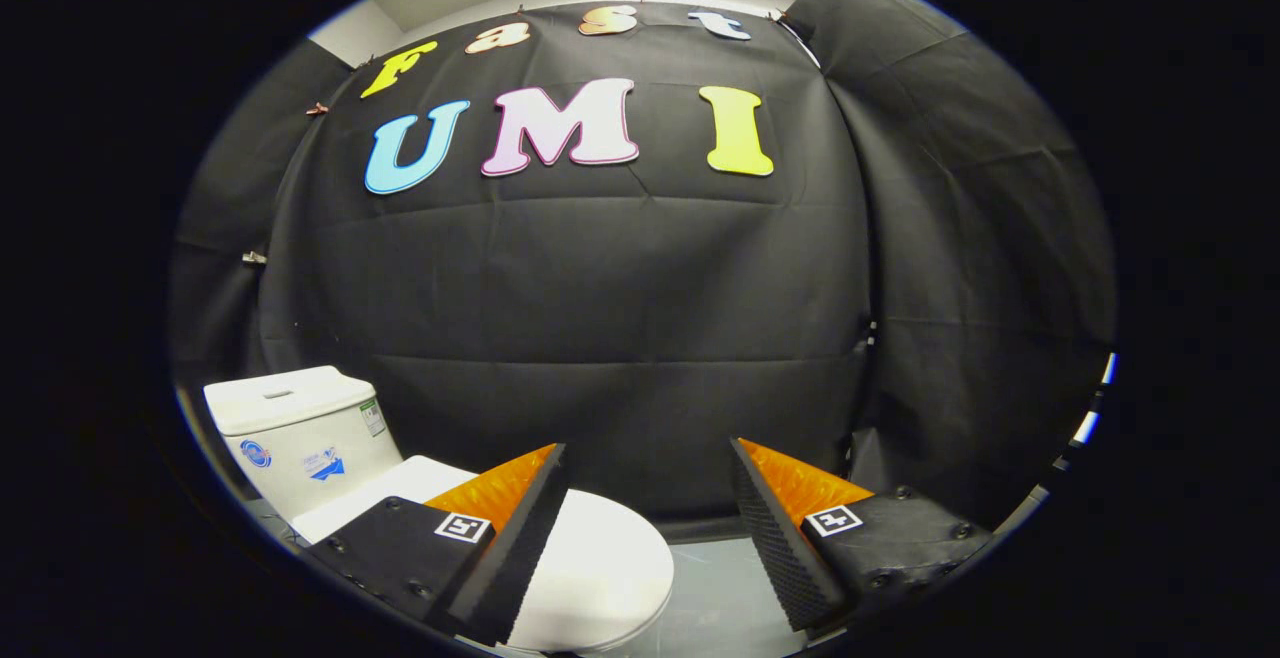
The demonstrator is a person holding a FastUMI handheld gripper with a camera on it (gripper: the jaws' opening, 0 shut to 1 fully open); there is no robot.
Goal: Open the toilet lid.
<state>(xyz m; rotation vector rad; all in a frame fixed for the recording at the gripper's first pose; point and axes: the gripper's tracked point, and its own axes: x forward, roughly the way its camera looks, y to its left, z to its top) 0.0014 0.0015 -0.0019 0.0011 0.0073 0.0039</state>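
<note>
Black cloth walls close off the booth on all sides, with a pale grey floor (720, 598) below. Left of the gripper (650, 528) stands the toilet: its white cistern (300, 428) at the far left, then the closed toilet lid (600, 558) stretching toward the fingers. Both fingers are spread wide and grasp nothing. The left finger (520, 538) overlaps the lid, hiding its near side (contact cannot be judged). Advice: swing left and lower to the lid's front lip, hook a fingertip under it, then lift toward the cistern. The bowl beneath is cut off.
</note>
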